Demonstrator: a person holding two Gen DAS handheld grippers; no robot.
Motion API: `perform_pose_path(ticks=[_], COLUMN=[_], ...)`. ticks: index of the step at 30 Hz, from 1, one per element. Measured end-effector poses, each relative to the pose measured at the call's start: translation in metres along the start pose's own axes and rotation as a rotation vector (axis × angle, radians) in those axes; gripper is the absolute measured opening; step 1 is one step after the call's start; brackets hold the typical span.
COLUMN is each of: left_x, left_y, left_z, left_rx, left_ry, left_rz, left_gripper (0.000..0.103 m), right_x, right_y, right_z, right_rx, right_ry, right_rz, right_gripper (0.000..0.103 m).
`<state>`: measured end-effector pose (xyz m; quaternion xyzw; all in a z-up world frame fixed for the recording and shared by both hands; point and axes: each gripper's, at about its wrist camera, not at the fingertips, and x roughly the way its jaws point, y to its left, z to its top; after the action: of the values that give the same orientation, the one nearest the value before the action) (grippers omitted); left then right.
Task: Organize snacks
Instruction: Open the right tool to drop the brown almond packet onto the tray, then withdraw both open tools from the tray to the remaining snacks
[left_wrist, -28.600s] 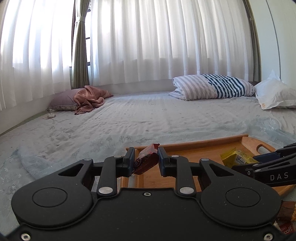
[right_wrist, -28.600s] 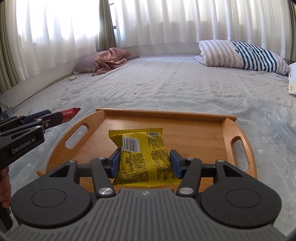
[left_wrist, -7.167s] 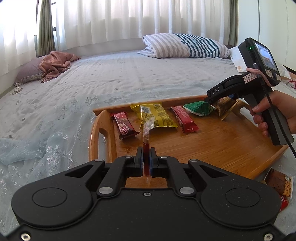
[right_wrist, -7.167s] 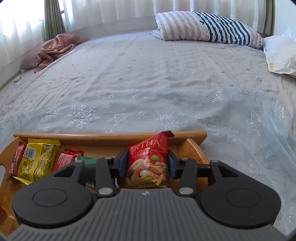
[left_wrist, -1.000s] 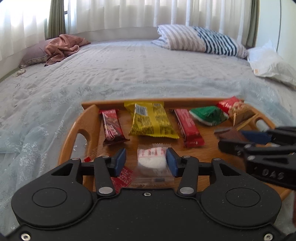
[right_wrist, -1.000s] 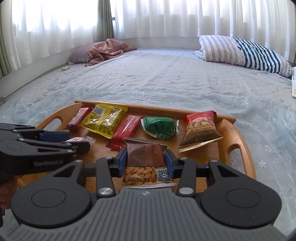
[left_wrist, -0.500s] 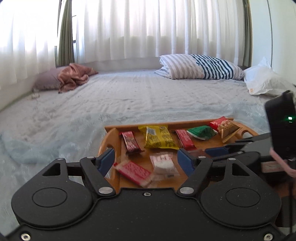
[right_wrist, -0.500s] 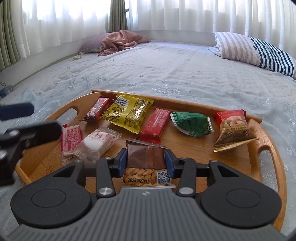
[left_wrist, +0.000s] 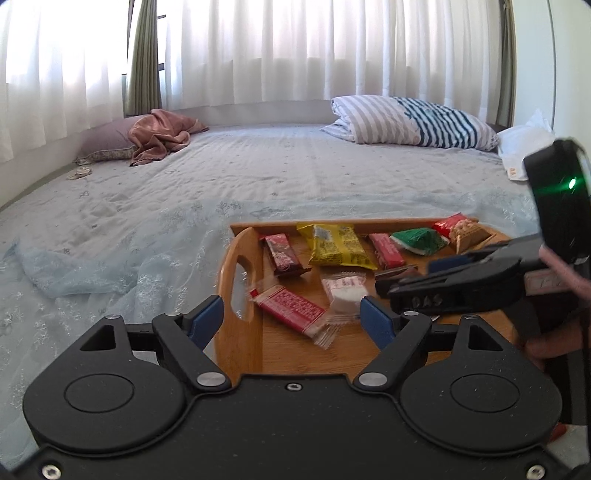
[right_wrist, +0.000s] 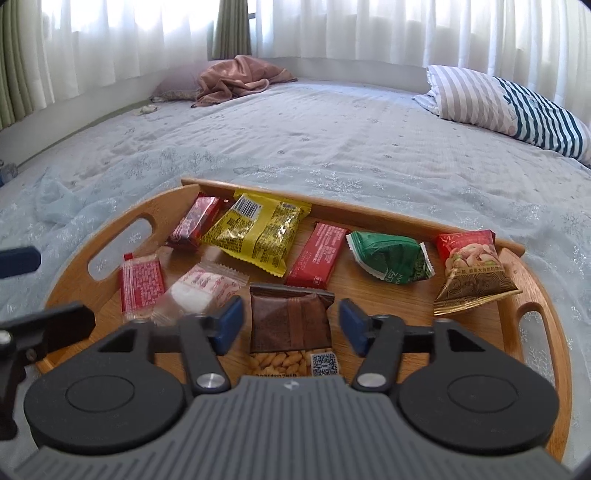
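Note:
A wooden tray (right_wrist: 532, 369) lies on the bed and holds several snack packets. Its back row has a yellow packet (right_wrist: 258, 232), two red bars, a green packet (right_wrist: 391, 258) and a red-and-gold nut packet (right_wrist: 472, 269). In front lie a red flat packet (right_wrist: 141, 284), a clear white-candy packet (right_wrist: 201, 291) and a brown nut packet (right_wrist: 291, 325). My right gripper (right_wrist: 291, 325) is open, its jaws standing on either side of the brown packet, which rests on the tray. My left gripper (left_wrist: 291, 321) is open and empty, above the tray's left handle (left_wrist: 240, 291).
The tray sits on a pale blue bedspread (left_wrist: 147, 229). A striped pillow (left_wrist: 413, 122) and a white bag (left_wrist: 524, 147) lie far right. A pink blanket on a purple cushion (left_wrist: 159, 136) lies far left. Curtains hang behind.
My right gripper has opened and let go of the brown nut packet, which now lies on the tray. My left gripper has drawn back and to the left, still open.

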<state>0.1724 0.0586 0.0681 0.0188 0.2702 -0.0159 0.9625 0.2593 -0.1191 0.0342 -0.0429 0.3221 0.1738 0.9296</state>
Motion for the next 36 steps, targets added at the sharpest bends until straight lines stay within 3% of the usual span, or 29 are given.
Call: perform_pose_path(ticks=[2, 6, 19, 36], left_x=[-0.001, -0.007, -0.036, -0.074], left_y=[0.001, 0.004, -0.009, -0.035], left_z=[-0.002, -0.003, 0.000, -0.012], left_rx=[0.009, -0.014, -0.016, 0.054], left_ry=[0.008, 0.018, 0.010, -0.010], left_rz=[0.010, -0.005, -0.086, -0.127], left_gripper=[0.080, 0.080, 0.101, 0.103], right_x=[-0.007, -0.023, -0.085, -0.146], right_y=[-0.002, -0.006, -0.024, -0.037], right_z=[0.001, 0.003, -0.007, -0.072], right_rx=[0.020, 0.046, 0.077, 0.105], right_ry=[-0.021, -0.059, -0.120, -0.099], right_rz=[-0.004, -0.012, -0.076, -0.135], right_gripper=[0.094, 0.103, 0.103, 0.103])
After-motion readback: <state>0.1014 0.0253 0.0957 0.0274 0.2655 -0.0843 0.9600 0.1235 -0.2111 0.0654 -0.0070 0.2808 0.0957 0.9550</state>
